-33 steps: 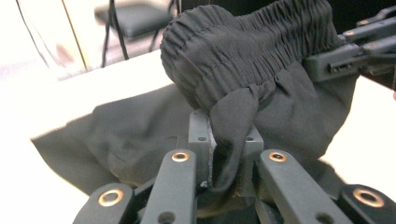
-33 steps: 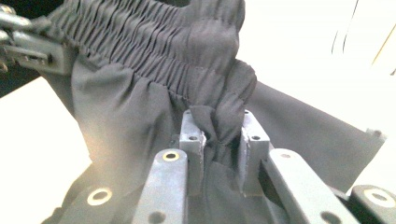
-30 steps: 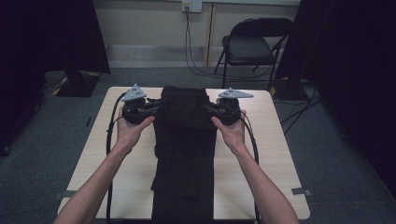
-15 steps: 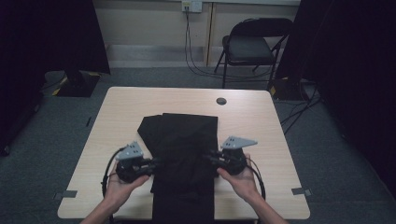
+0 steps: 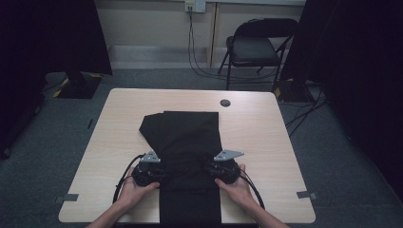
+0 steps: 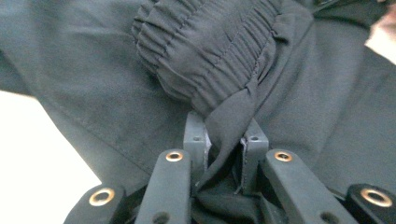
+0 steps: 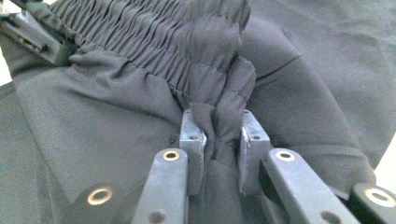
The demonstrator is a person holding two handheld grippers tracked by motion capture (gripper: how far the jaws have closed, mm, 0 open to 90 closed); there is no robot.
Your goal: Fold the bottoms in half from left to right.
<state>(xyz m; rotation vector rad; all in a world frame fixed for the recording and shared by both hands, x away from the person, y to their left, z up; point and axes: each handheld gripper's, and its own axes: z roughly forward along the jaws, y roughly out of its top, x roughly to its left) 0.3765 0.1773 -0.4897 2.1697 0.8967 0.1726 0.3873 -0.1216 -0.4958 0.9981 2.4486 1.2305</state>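
Pinching black trousers [image 5: 190,137] (elastic waistband) — left gripper [image 5: 159,172], right gripper [image 5: 211,171], on table [image 5: 266,137]

One table [image 5: 266,142] stands here, with one black garment [image 5: 190,137] on it. Two grippers work at that garment, a left gripper [image 5: 159,172] and a right gripper [image 5: 211,171], each held in one hand, so two hands: a left hand [image 5: 135,187] and a right hand [image 5: 235,187]. One small dark round cap [image 5: 225,103] sits in the tabletop. Behind the table there is one folding chair [image 5: 259,47] and one wall socket [image 5: 195,5].
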